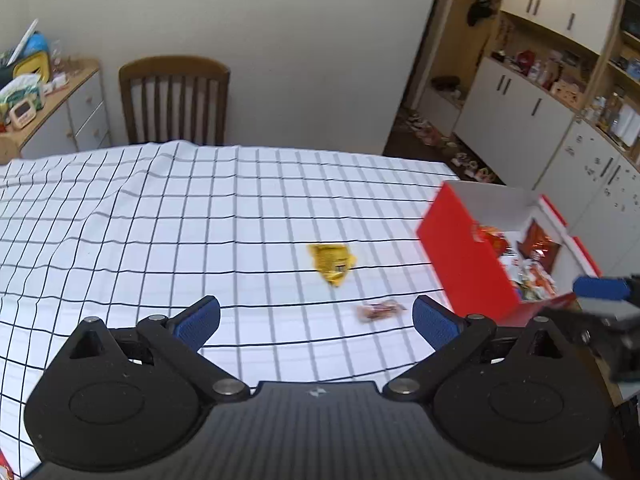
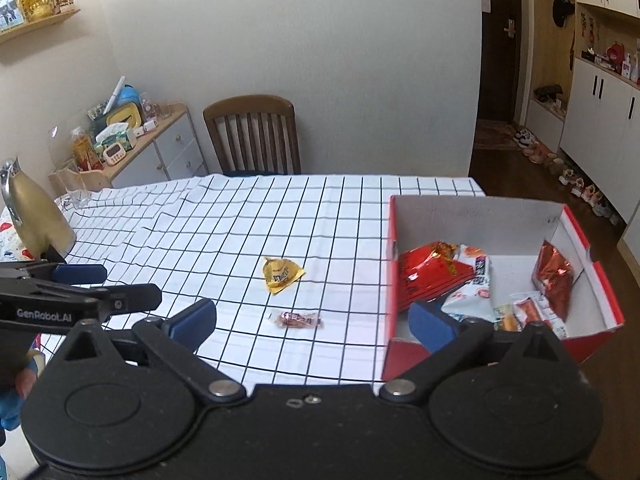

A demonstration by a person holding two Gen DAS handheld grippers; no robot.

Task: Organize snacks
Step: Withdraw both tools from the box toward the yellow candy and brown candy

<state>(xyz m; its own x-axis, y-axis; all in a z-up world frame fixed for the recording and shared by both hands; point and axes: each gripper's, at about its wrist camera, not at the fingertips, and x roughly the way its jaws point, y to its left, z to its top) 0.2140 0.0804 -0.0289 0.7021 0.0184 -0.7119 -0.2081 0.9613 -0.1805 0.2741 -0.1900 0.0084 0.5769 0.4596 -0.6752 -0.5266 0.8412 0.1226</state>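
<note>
A yellow snack packet (image 1: 332, 263) (image 2: 281, 273) lies on the checked tablecloth. A small reddish wrapped snack (image 1: 379, 311) (image 2: 299, 319) lies nearer to me. A red box (image 1: 464, 258) (image 2: 600, 280) with a white inside stands at the table's right and holds several snack bags. My left gripper (image 1: 316, 320) is open and empty, above the cloth just short of the small snack. My right gripper (image 2: 312, 322) is open and empty, its right finger in front of the box's near corner. Each gripper shows at the edge of the other's view.
The table's white checked cloth (image 2: 224, 220) is rumpled at the left. A wooden chair (image 2: 253, 136) stands at the far side. A golden jug (image 2: 34, 216) and a glass (image 2: 74, 188) stand at the far left. A sideboard (image 2: 160, 148) and cupboards (image 1: 520, 112) line the walls.
</note>
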